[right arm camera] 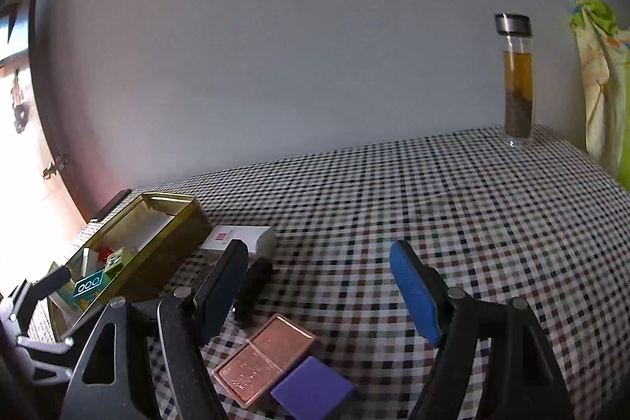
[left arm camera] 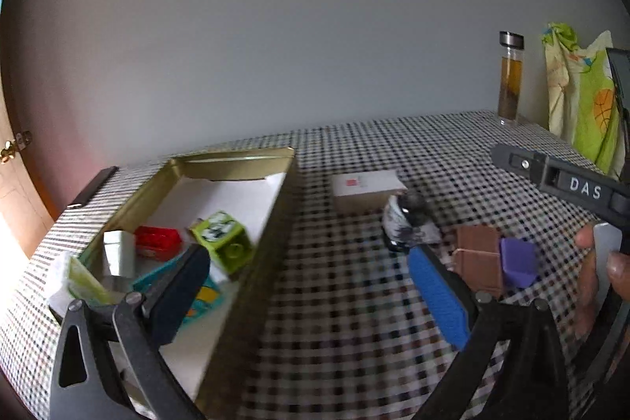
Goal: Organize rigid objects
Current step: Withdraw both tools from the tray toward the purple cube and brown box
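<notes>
An open gold tin [left arm camera: 252,254] [right arm camera: 169,239] on the checked cloth holds a green cube [left arm camera: 222,241], a red block [left arm camera: 157,243], a white block [left arm camera: 118,254] and a teal card [right arm camera: 88,286]. My left gripper [left arm camera: 311,282] is open and empty over the tin's right wall. Outside lie a white box [left arm camera: 366,185] [right arm camera: 240,237], a black-and-white object [left arm camera: 407,223] [right arm camera: 254,290], a copper case [left arm camera: 478,258] [right arm camera: 264,361] and a purple block [left arm camera: 517,260] [right arm camera: 313,390]. My right gripper [right arm camera: 319,286] is open and empty, above the copper case.
A glass bottle of amber liquid [right arm camera: 517,81] [left arm camera: 510,77] stands at the far right by the wall. A green patterned cloth bag [left arm camera: 582,97] [right arm camera: 602,81] hangs beside it. A black flat item [left arm camera: 92,187] lies behind the tin. The table's left edge is near the tin.
</notes>
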The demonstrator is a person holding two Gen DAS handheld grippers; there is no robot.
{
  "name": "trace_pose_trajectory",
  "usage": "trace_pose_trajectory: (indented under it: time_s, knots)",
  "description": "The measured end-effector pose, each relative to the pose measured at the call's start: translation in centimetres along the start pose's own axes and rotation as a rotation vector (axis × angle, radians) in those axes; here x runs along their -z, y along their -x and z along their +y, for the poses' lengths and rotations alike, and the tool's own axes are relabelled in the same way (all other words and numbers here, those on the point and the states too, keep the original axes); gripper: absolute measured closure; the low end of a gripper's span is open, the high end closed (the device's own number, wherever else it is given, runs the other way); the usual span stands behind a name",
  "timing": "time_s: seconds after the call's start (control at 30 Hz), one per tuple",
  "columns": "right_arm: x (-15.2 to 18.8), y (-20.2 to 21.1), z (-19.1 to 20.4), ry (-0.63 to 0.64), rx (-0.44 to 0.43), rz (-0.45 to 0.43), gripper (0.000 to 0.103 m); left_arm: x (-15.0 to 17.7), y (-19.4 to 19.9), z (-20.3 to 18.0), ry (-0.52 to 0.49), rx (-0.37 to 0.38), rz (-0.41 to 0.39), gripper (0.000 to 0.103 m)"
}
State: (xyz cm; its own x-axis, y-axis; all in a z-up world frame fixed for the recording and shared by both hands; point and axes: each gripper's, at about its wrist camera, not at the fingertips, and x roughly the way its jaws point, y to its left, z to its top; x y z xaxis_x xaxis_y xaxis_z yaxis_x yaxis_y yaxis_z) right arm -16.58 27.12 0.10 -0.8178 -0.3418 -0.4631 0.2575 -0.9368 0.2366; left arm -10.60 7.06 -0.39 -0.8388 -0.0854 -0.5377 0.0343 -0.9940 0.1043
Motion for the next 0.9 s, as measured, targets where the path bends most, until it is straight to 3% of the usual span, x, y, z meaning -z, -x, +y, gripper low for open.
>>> trace_pose_trajectory:
  time_s: [0.43,0.57,0.8,0.9]
  knots:
    - [1.2,0.1,-1.0,-0.04,0.009,0.056,0.026,0.5,-0.9,-1.4,-0.005,0.012,0.031,0.001]
    - [1.4,1.0,-1.5,-0.026,-0.018,0.052,0.026,0.5,-1.1,-1.8,-0.008,0.019,0.042,0.001]
    - [2.0,1.0,-2.6,0.068,-0.152,0.159,0.026,0.8,-1.2,-1.8,0.0,0.038,0.068,0.001]
    - [2.1,0.8,-3.5,0.074,-0.165,0.204,0.026,1.1,-1.1,-1.8,0.013,0.071,0.095,0.001]
